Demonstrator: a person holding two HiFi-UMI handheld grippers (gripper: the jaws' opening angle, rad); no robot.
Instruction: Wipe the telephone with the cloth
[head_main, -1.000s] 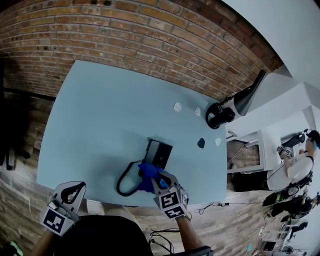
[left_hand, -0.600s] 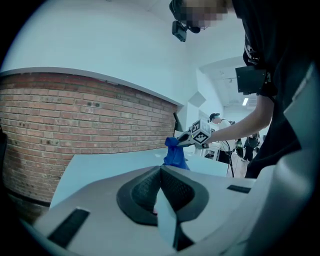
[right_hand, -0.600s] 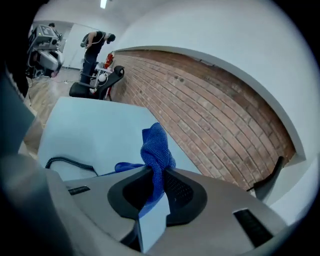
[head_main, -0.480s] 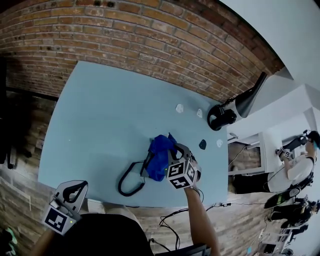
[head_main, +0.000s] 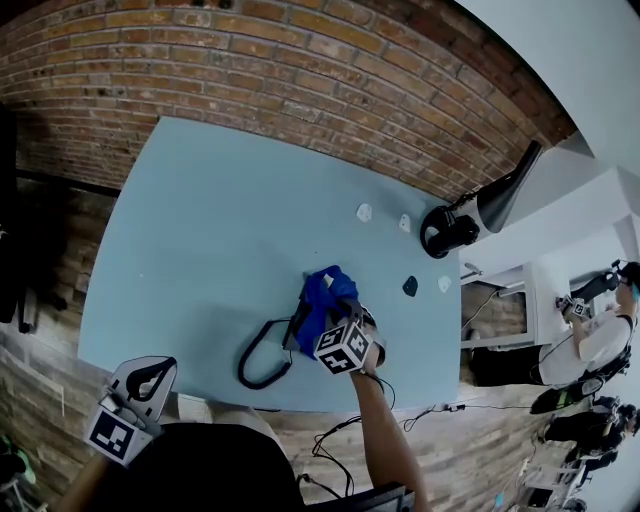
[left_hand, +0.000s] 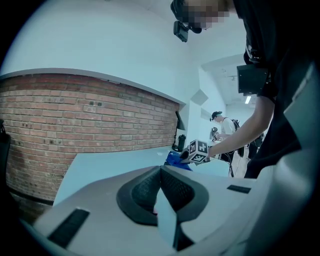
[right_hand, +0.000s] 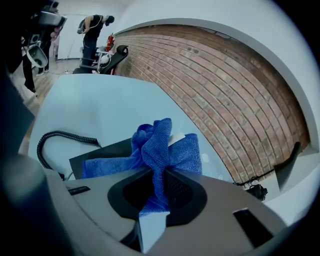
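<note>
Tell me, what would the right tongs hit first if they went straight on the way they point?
Probably the flat black telephone, just beneath the crumpled blue cloth the right tongs grip; depth is unclear.

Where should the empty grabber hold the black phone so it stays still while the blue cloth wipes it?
Probably its bare left edge, near the coiled cord. The telephone lies flat, and the cloth, pinched in the right gripper, covers the rest. The left gripper could come in low from the left, once its shut fingers open.
</note>
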